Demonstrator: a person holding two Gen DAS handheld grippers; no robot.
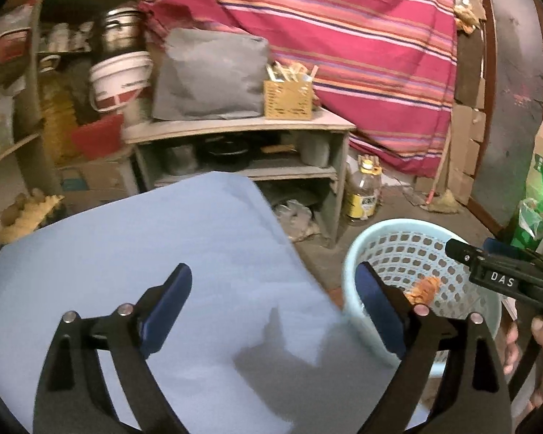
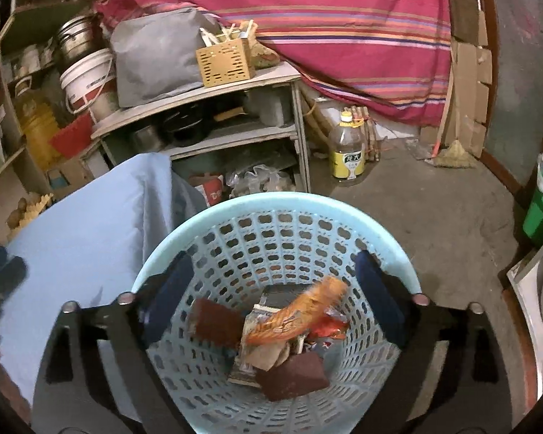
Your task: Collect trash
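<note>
Orange wrapper [image 2: 300,311] lies among other trash in the blue basket [image 2: 271,206], both the right gripper [image 2: 271,296] and left gripper [image 1: 275,311] released and empty, the blue-covered table [image 1: 126,253] showing nothing left.

Perforated matt plastic basket [image 2: 271,209], glossy crinkled wrapper [image 2: 300,316], smooth matt tablecloth [image 1: 126,253]

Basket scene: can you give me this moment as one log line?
task: collect trash | left gripper: open, empty, over blue cloth | right gripper: open, empty, over basket | orange wrapper: in basket
</note>
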